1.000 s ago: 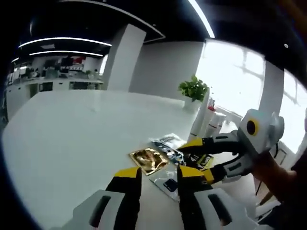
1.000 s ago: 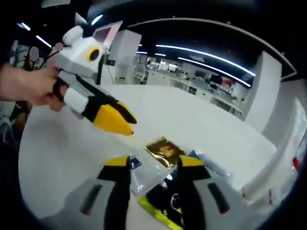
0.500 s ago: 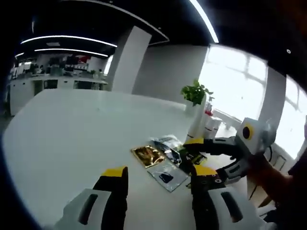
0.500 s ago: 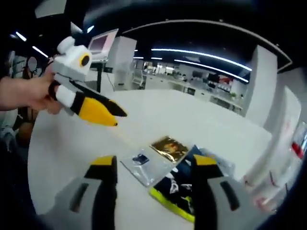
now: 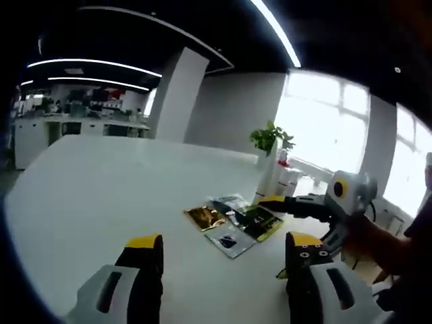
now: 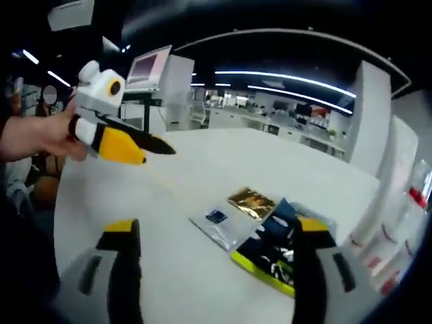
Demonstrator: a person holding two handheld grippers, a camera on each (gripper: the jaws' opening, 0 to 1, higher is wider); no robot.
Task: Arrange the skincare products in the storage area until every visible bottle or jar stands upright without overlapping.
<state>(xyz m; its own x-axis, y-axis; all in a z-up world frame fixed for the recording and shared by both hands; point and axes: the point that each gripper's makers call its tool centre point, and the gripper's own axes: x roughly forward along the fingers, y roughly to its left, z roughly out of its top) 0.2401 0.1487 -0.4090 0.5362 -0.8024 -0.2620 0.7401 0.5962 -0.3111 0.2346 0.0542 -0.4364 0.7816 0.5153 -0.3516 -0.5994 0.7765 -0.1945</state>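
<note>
On the white table [image 5: 101,196] we see a gold sachet [image 5: 206,217], a clear sachet [image 5: 228,240] and a dark green-edged packet [image 5: 260,221] lying flat together, with white bottles [image 5: 277,177] upright beyond them. We hold both arms above the table: left tongs [image 5: 219,253] and right tongs [image 6: 217,233] spread wide, empty, touching nothing.
</note>
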